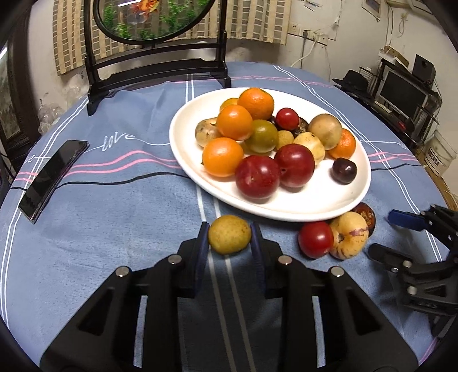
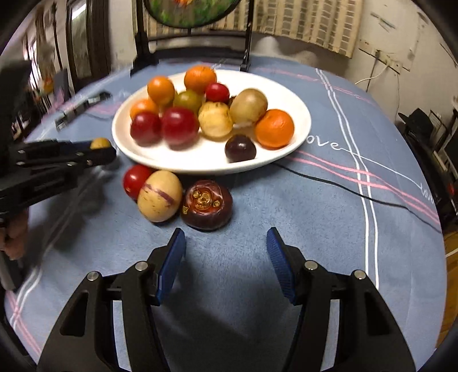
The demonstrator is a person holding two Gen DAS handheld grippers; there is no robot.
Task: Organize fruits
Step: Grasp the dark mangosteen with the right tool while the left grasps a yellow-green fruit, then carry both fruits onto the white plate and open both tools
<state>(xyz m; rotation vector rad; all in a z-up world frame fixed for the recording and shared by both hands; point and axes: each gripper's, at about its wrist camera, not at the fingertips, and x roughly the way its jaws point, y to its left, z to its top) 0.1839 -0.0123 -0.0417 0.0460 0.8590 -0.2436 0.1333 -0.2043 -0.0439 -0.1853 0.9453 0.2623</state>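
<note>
Fruit was heaped on a white oval plate [image 1: 337, 206]: oranges [image 1: 255, 103], two red plums [image 1: 257, 176], a green tomato [image 1: 262, 136], pale yellowish fruits and a small dark one [image 1: 344, 170] set apart near the rim. Just beside the plate's near edge, three pieces were left on the blue striped tablecloth [image 1: 114, 229]: a red tomato [image 1: 315, 239], a cream fruit with purple streaks [image 1: 348, 235] and a dark mangosteen [image 2: 206, 204], all touching. A small yellow fruit [image 1: 229, 234] was pinched between the pads of the left gripper [image 1: 230, 246], close to the cloth. The right gripper [image 2: 226, 266] was held spread and empty near the mangosteen. A black phone [image 1: 53, 178] was seen on the cloth, and a round framed screen [image 1: 156, 21] behind the plate.
</note>
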